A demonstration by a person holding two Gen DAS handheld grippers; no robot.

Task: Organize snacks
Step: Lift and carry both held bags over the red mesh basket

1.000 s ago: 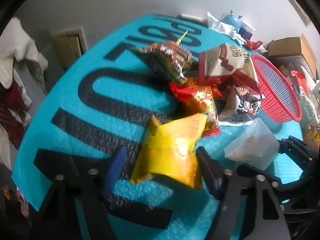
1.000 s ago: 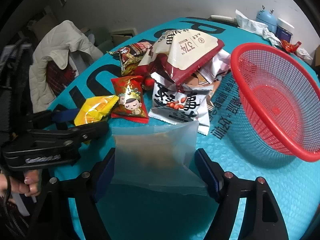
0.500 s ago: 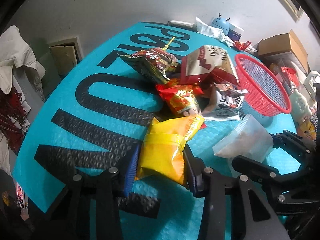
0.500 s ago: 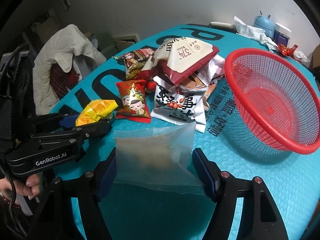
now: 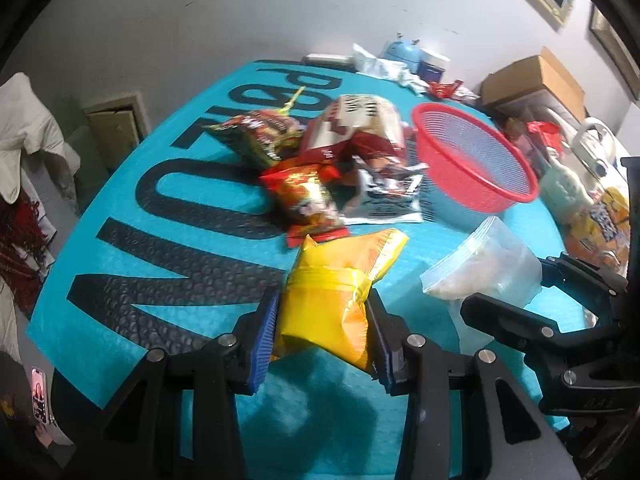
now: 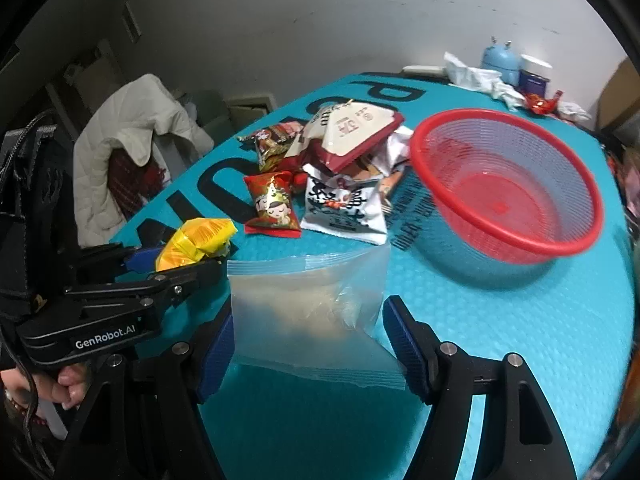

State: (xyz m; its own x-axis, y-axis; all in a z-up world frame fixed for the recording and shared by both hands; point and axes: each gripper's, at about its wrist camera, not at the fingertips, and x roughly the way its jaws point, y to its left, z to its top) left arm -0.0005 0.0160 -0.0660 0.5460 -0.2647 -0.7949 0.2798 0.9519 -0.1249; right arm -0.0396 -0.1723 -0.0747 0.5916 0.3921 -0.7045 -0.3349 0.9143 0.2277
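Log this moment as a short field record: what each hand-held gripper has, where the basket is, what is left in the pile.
left hand-held gripper: shut on yellow snack bag, lifted off the mat
right hand-held gripper: holding clear zip bag, pale contents
red basket: on teal mat, right of the pile, nothing in it
snack pile: several packets, overlapping, mid-mat
front of pile: red cartoon-face packet, white packet with black lettering
top of pile: maroon-and-cream bag

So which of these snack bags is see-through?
The clear zip bag between the right gripper's fingers. Every other bag is printed and opaque, including the yellow one in the left gripper.
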